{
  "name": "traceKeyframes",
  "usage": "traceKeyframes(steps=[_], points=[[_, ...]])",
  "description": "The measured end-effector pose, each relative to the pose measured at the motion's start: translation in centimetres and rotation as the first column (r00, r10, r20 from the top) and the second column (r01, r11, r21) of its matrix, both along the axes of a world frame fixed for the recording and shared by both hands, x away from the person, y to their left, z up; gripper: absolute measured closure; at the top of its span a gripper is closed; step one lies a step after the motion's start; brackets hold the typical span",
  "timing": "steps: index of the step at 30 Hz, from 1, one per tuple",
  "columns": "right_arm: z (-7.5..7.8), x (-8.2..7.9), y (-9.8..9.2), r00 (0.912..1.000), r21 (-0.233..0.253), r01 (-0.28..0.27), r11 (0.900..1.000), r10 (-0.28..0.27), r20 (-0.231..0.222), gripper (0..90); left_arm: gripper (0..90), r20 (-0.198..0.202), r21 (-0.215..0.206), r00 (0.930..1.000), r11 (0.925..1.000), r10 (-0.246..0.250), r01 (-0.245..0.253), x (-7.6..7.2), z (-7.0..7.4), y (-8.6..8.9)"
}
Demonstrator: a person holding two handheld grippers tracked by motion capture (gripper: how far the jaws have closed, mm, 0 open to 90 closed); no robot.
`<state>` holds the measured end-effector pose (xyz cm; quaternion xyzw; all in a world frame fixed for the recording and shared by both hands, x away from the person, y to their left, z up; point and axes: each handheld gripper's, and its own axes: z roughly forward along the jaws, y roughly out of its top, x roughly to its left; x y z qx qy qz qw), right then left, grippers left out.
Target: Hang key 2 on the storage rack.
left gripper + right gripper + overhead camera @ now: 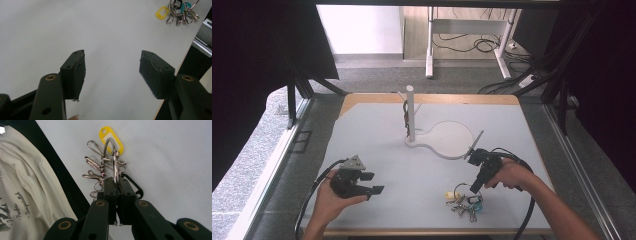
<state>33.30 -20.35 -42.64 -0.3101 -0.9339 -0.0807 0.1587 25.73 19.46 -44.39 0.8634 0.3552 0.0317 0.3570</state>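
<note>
A bunch of keys and clips (pixel 464 200) on a metal ring (pixel 110 145), with a yellow tag (pixel 105 131), lies near the table's front right. My right gripper (pixel 473 189) points down at it, and its jaws are shut on the ring (pixel 115 180). Several wire clips (pixel 93 163) hang off the ring to one side. At the front left my left gripper (pixel 373 183) hovers over bare table, open and holding nothing (pixel 112 52). The key bunch (pixel 178 12) shows far off in the left gripper view.
A white upright post (pixel 410 112) on a flat base with a round plate (pixel 452 140) stands mid-table, behind both grippers. The table's front edge (pixel 412 232) is close to the hands. A person's white shirt (pixel 25 182) lies beyond the edge.
</note>
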Motion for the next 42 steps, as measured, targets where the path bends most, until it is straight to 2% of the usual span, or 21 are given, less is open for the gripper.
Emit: traceKeyframes(steps=[6, 12, 17, 22, 25, 35, 42], points=[[1.0, 0.3, -0.1, 0.9999, -0.014, 0.013, 1.0, -0.013, 0.006, 87.5, 38.2, 0.002, -0.001, 1.0, 1.0, 0.001, -0.001, 0.0, 0.1, 0.1], [3.6, 1.0, -0.8, 0.9988, -0.032, 0.037, 0.999, -0.036, 0.033, 87.6, 38.2, 0.007, -0.009, 1.0, 0.9999, 0.006, -0.006, 0.0, 0.1, 0.2], [5.8, 1.6, -1.2, 0.9952, -0.04, 0.062, 0.997, -0.059, 0.079, 87.6, 38.3, 0.01, -0.013, 0.9999, 0.9999, 0.009, -0.009, 0.0, 0.1, 0.2], [7.4, 2.4, -1.4, 0.9916, -0.044, 0.082, 0.996, -0.077, 0.104, 87.5, 38.3, 0.011, -0.017, 0.9998, 0.9998, 0.014, -0.013, 0.0, 0.1, 0.3], [7.8, 2.8, -1.3, 0.9909, -0.047, 0.093, 0.995, -0.087, 0.102, 87.5, 38.3, 0.015, -0.019, 0.9998, 0.9997, 0.014, -0.014, 0.0, 0.1, 0.4], [9.7, 4.3, -1.1, 0.9844, -0.044, 0.116, 0.992, -0.109, 0.138, 87.5, 38.7, 0.025, -0.03, 0.9994, 0.9993, 0.025, -0.024, -0.1, 0.2, 0.5], [10.6, 4.9, -0.6, 0.9819, -0.022, 0.114, 0.993, -0.11, 0.155, 87.5, 38.6, 0.024, -0.028, 0.9995, 0.9994, 0.019, -0.019, -0.1, 0.2, 0.5]])
